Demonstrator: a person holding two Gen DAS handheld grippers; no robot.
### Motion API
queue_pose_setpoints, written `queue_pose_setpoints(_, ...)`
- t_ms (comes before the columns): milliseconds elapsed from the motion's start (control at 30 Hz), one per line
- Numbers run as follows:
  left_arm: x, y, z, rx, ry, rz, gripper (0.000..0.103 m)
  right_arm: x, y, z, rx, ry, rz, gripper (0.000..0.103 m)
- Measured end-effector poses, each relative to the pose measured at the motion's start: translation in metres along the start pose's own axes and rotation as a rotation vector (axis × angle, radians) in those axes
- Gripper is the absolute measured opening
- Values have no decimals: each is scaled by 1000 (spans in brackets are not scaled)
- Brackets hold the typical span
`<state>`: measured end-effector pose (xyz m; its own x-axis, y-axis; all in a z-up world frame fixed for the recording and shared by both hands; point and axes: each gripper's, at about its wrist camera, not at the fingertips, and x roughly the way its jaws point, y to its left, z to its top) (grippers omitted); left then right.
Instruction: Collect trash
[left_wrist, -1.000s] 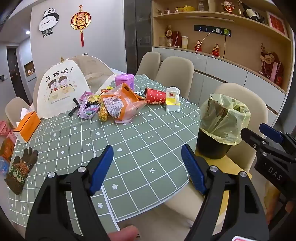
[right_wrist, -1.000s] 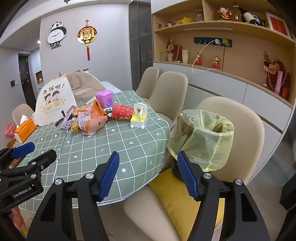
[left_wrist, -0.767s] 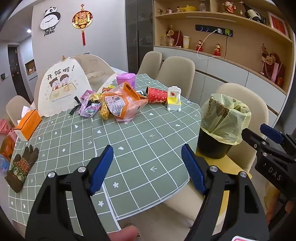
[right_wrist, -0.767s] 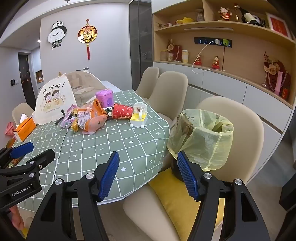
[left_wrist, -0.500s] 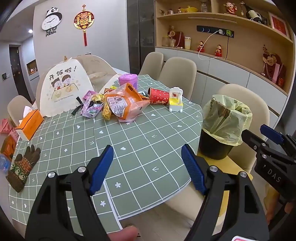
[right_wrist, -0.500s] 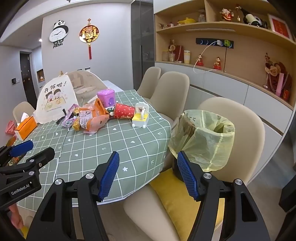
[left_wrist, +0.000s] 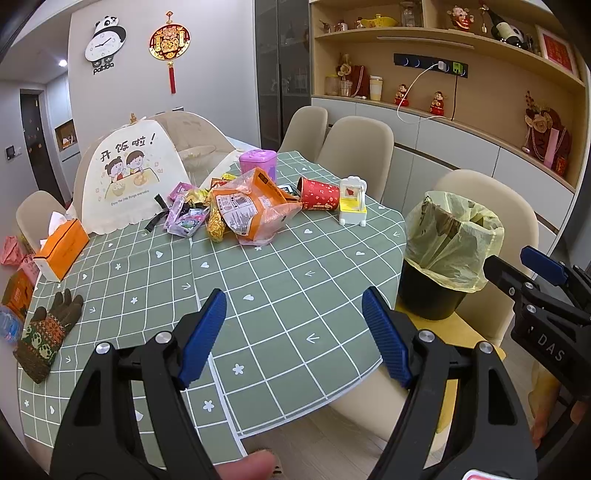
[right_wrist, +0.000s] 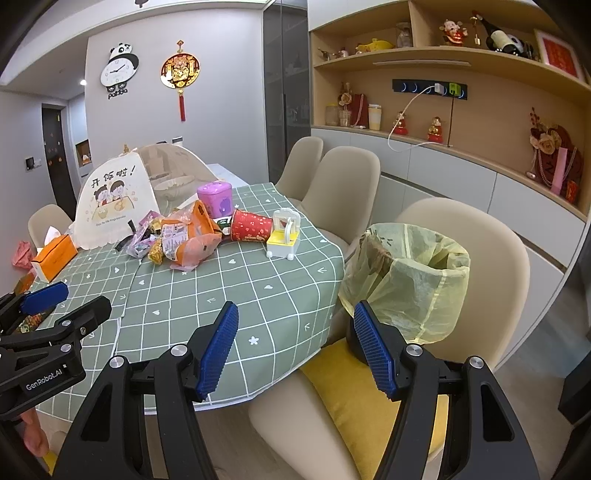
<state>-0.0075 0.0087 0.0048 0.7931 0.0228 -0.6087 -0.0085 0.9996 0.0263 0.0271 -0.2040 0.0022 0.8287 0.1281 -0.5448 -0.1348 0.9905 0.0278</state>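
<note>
A pile of trash lies at the far side of the green checked table (left_wrist: 288, 280): an orange snack bag (left_wrist: 247, 206), purple and gold wrappers (left_wrist: 184, 218), and a red paper cup (left_wrist: 319, 194) on its side. The same bag (right_wrist: 184, 236) and cup (right_wrist: 251, 226) show in the right wrist view. A black bin with a yellow bag (left_wrist: 448, 254) (right_wrist: 410, 277) stands on a chair to the right. My left gripper (left_wrist: 293, 328) is open and empty above the table's near edge. My right gripper (right_wrist: 293, 343) is open and empty, near the bin.
A white food cover (left_wrist: 129, 181), an orange tissue box (left_wrist: 62, 249), a purple container (left_wrist: 257, 162), a small yellow-and-white toy (left_wrist: 353, 203) and a knitted glove (left_wrist: 46, 336) are on the table. Beige chairs (left_wrist: 354, 155) ring it. A shelf wall stands to the right.
Both views have shifted slightly; the table objects sit a little further right in frame. Both grippers stay open and nothing on the table has moved.
</note>
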Motion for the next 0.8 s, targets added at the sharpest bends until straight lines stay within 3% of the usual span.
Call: queue_pose_setpoints(800,3,-1,-1,-1,9,-9,72,-1,-1,0,5,0,-2,62)
